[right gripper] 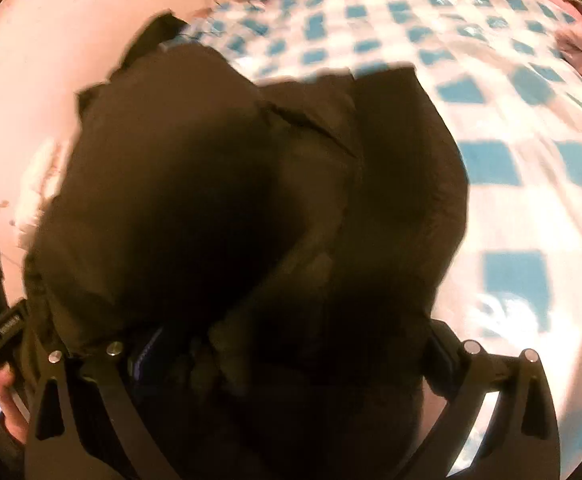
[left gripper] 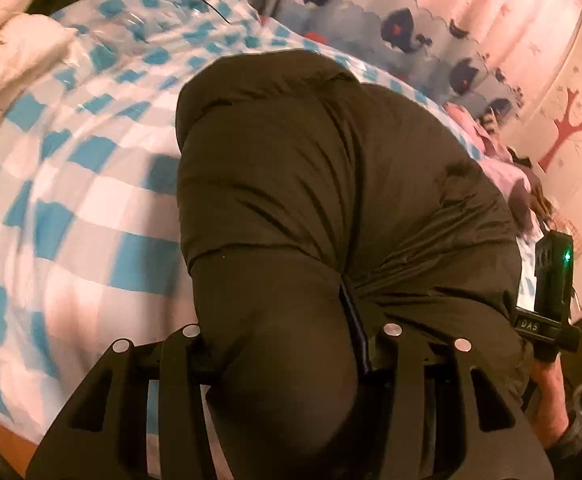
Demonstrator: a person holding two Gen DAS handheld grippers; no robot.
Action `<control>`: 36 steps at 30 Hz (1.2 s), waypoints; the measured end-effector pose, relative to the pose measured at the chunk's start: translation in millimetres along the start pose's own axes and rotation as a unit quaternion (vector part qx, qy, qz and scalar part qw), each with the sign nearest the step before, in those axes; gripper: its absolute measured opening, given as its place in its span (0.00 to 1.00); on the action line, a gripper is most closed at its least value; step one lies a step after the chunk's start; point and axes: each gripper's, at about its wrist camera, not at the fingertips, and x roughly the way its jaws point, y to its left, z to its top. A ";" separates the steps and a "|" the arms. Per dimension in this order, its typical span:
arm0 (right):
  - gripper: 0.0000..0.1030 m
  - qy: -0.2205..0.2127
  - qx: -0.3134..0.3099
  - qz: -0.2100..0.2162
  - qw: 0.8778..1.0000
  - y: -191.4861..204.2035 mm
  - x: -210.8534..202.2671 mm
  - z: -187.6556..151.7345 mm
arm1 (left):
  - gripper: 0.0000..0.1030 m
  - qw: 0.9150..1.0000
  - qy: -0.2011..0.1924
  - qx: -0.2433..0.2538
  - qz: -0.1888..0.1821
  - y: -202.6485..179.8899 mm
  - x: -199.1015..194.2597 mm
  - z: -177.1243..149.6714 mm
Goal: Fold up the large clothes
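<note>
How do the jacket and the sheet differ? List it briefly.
The jacket is plain and dark; the sheet is blue-and-white checked. The jacket is puffy and bunched into a heap; the sheet lies spread wide. The jacket looks matte; the sheet shines in places. Both are large and soft.

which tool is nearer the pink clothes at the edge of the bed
Right. The pink clothes lie on the bed's right side, beyond the right tool; the left tool grips the dark jacket farther left.
</note>
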 end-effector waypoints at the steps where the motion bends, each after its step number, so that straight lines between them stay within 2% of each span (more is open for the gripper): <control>1: 0.95 -0.010 -0.009 0.005 1.000 9.4 -0.6 3.5 | 0.41 1.000 -0.015 0.008 0.015 -1.0 -7.3 3.1; 3: 0.95 -0.018 -0.029 0.012 0.999 32.2 1.3 12.2 | 0.41 0.999 -0.036 0.013 0.035 0.8 -17.5 11.1; 5: 0.95 0.007 -0.044 0.001 0.999 44.7 16.5 18.3 | 0.43 0.998 -0.030 0.004 0.046 16.4 -19.1 21.3; 7: 0.95 0.055 -0.050 -0.029 0.997 38.0 41.5 12.8 | 0.58 0.999 0.026 -0.003 0.046 40.6 -3.8 23.6; 8: 0.95 0.071 -0.044 -0.025 0.996 23.2 46.5 7.5 | 0.61 0.998 0.057 -0.015 0.037 54.2 6.7 22.4; 10: 0.94 0.089 -0.010 0.010 0.996 1.8 50.4 -4.6 | 0.65 0.996 0.074 -0.045 0.010 77.6 11.5 19.9; 12: 0.94 0.087 -0.006 0.004 0.996 -5.0 33.0 -11.0 | 0.64 0.997 0.064 -0.033 0.005 78.4 -1.1 20.5; 13: 0.94 0.070 0.003 0.005 0.998 -8.0 15.0 -10.9 | 0.64 0.998 0.053 -0.035 0.007 80.0 -9.8 21.5; 16: 0.94 -0.011 -0.001 -0.004 1.000 -1.4 -31.7 4.1 | 0.65 0.999 -0.016 -0.033 0.039 76.3 -42.1 30.2; 17: 0.94 -0.042 -0.007 -0.004 0.999 8.2 -47.2 14.7 | 0.65 0.997 -0.046 -0.029 0.050 71.1 -52.9 36.3; 20: 0.94 -0.090 -0.042 0.010 0.995 49.9 -63.2 52.6 | 0.65 0.996 -0.078 -0.011 0.044 48.3 -60.1 48.4; 24: 0.94 -0.079 -0.052 0.026 0.995 87.4 -24.7 83.1 | 0.67 0.997 -0.074 0.015 0.029 16.4 -38.1 59.4; 27: 0.94 -0.036 -0.026 -0.017 0.999 78.9 36.3 79.2 | 0.67 0.998 -0.060 0.018 0.024 9.9 -22.1 51.6; 28: 0.94 -0.021 -0.002 -0.014 1.000 64.1 63.2 64.5 | 0.67 0.998 -0.055 0.020 0.022 8.8 -15.7 48.0; 29: 0.94 -0.026 0.022 0.005 0.999 60.7 76.3 62.8 | 0.67 0.998 -0.056 0.026 0.019 8.6 -12.0 42.7; 31: 0.94 -0.045 0.052 0.008 0.998 37.6 80.1 49.1 | 0.67 0.997 -0.057 0.050 0.018 1.5 -8.1 27.0; 32: 0.94 -0.049 0.052 0.003 0.997 35.1 77.8 41.1 | 0.67 0.996 -0.055 0.070 0.032 -5.7 -3.8 23.7; 36: 0.94 -0.022 0.042 0.007 0.999 32.7 70.2 40.4 | 0.69 0.990 -0.055 0.109 0.070 -21.2 -1.1 9.6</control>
